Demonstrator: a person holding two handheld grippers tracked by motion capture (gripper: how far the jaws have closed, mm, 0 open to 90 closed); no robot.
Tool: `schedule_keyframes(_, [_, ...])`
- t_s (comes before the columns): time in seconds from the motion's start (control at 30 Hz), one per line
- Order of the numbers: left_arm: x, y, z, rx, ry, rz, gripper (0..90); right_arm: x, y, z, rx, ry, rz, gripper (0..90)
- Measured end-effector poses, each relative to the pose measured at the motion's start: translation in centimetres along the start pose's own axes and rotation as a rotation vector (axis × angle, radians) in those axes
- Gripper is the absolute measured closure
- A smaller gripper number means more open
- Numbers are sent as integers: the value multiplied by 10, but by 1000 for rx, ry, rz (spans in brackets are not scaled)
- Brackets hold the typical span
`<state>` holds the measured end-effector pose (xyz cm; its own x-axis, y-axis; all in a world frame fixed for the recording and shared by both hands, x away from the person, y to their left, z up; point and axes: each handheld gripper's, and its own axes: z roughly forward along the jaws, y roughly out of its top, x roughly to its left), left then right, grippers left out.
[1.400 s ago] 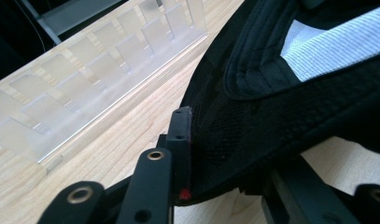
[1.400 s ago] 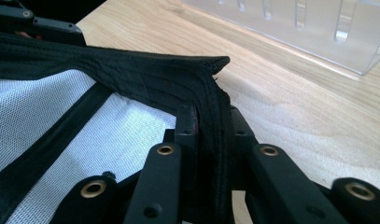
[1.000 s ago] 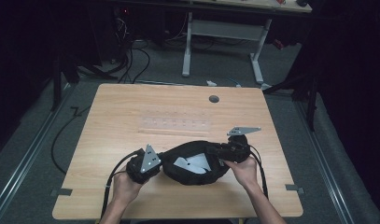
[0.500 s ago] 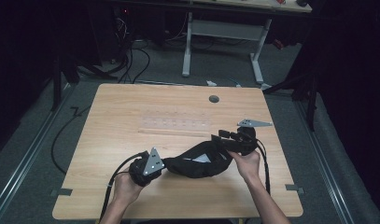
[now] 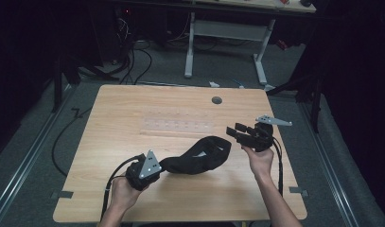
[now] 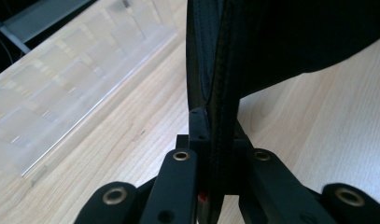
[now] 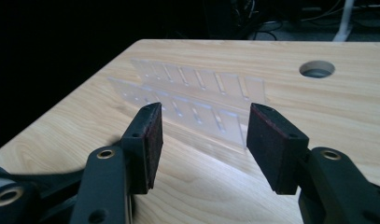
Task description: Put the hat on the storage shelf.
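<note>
A black fabric pouch (image 5: 199, 155) lies stretched across the front middle of the wooden table (image 5: 114, 113). My left gripper (image 5: 154, 166) is shut on the pouch's left end; in the left gripper view the pouch's edge (image 6: 220, 93) runs upright between the jaws of the left gripper (image 6: 219, 140). My right gripper (image 5: 231, 132) hovers just right of the pouch, open and holding nothing. In the right gripper view the right gripper (image 7: 201, 140) has its pads apart over bare wood, facing the clear rack (image 7: 197, 100).
A clear plastic slotted rack (image 5: 178, 125) lies flat on the table's middle, behind the pouch. A round cable hole (image 5: 216, 100) sits near the far edge. Cables trail off the front from both grippers. Desk legs and wires stand on the floor beyond the table.
My right gripper has let go of the pouch's right end and moved up and to the right, now open. The pouch has slumped onto the table. My left gripper keeps its hold.
</note>
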<state>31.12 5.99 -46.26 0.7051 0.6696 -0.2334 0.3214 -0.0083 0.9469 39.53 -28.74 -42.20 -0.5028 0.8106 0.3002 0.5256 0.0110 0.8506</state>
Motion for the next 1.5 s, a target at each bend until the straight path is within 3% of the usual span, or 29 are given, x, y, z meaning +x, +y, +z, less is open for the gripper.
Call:
schedule_keyframes(0.1, [5,5,-2,-22,13,-42,865,-3,-9,2,16,-16,-9,439])
schedule_keyframes(0.3, [12,12,-6,-40,49,-70,864,-4,-31,9,80,-68,-61,430])
schedule_keyframes(0.53, [24,21,-9,-75,96,-155,864,-6,-52,16,141,-116,-96,438])
schedule_keyframes(0.73, [32,25,-11,-92,126,-198,864,-9,-68,21,208,-181,-149,489])
schedule_keyframes(0.93, [42,32,-12,-117,151,-242,864,-13,-79,24,231,-230,-171,486])
schedule_keyframes(1.27, [59,43,-20,-153,191,-309,864,-15,-94,30,252,-248,-195,438])
schedule_keyframes(1.5, [70,51,-22,-177,218,-325,864,-13,-98,34,275,-267,-218,432])
